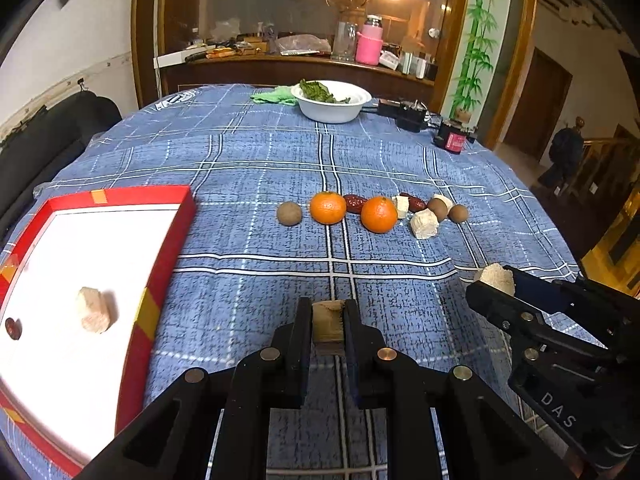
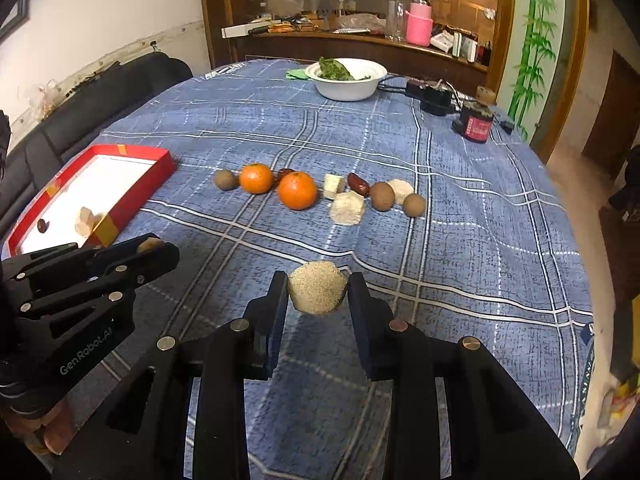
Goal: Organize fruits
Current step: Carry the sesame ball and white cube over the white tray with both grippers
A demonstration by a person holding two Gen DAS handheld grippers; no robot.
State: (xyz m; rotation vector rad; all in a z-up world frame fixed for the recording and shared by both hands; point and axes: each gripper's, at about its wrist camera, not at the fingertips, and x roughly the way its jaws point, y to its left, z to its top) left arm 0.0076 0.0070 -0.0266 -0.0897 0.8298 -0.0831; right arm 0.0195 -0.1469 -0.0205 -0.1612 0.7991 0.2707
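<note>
My left gripper [image 1: 328,318] is shut on a small brown piece [image 1: 327,322], held above the cloth right of the red tray [image 1: 168,264]. The tray has a white floor and holds a pale chunk [image 1: 94,310] and a red date [image 1: 13,328]. My right gripper [image 2: 318,290] is shut on a beige crumbly chunk [image 2: 317,287]; it also shows at the right of the left wrist view [image 1: 494,280]. A row of fruit lies mid-table: two oranges [image 1: 328,208] [image 1: 379,214], brown round fruits [image 1: 289,213], red dates [image 1: 355,203] and pale chunks [image 1: 424,224].
A white bowl [image 1: 332,110] with green leaves stands at the table's far side, beside a green cloth [image 1: 274,96]. Black devices and a red-labelled box [image 1: 452,140] lie at the far right. A dark sofa [image 1: 48,140] stands left of the table.
</note>
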